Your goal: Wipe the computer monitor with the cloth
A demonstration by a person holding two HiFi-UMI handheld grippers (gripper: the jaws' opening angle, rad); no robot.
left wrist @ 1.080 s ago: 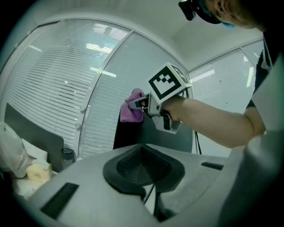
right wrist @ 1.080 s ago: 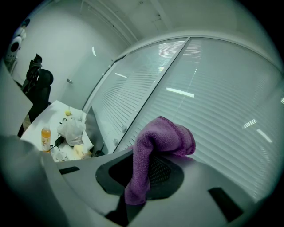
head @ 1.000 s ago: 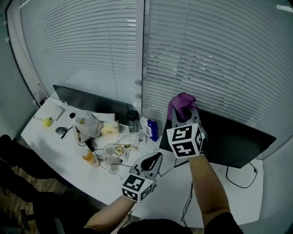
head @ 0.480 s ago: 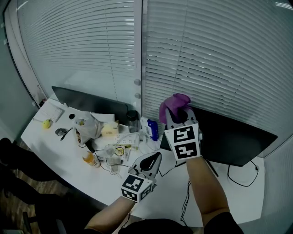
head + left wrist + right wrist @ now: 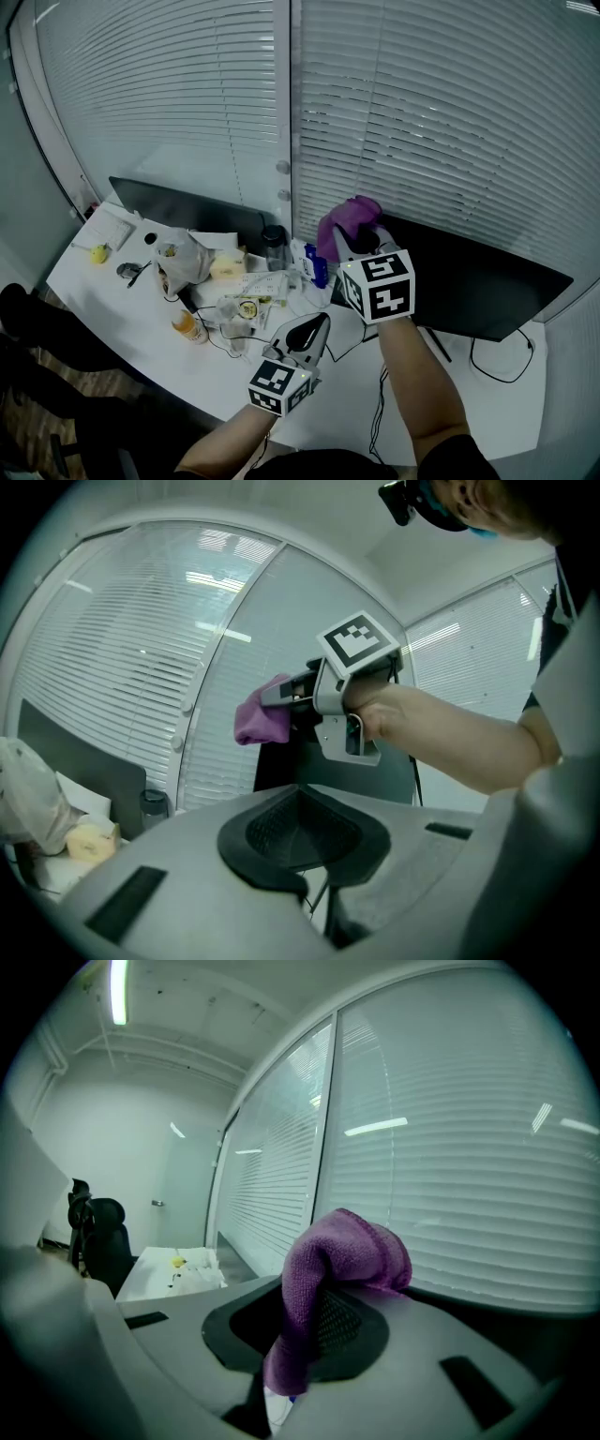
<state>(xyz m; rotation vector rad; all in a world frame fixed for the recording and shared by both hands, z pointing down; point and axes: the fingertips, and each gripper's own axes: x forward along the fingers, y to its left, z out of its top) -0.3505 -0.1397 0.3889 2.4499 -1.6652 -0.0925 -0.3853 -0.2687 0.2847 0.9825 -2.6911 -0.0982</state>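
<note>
The purple cloth (image 5: 342, 223) is bunched at the top left corner of the black monitor (image 5: 473, 281), which stands at the right of the white desk (image 5: 141, 337). My right gripper (image 5: 352, 240) is shut on the cloth, its marker cube just below. In the right gripper view the cloth (image 5: 343, 1252) drapes over the closed jaws of the right gripper (image 5: 302, 1324). My left gripper (image 5: 317, 323) hangs lower, over the desk, shut and holding nothing. From the left gripper (image 5: 300, 834) view I see the cloth (image 5: 262, 720) against the monitor (image 5: 281, 767).
A second dark monitor (image 5: 178, 208) stands at the back left. Between the two lie a plastic bag (image 5: 178, 255), an orange bottle (image 5: 186, 325), a dark jar (image 5: 273, 246), a blue pack (image 5: 312, 264) and papers. Cables (image 5: 497, 361) trail behind the right monitor. Window blinds (image 5: 422, 122) close the back.
My right gripper has carried the cloth leftward along the monitor's top edge to its left corner. The left gripper has barely moved.
</note>
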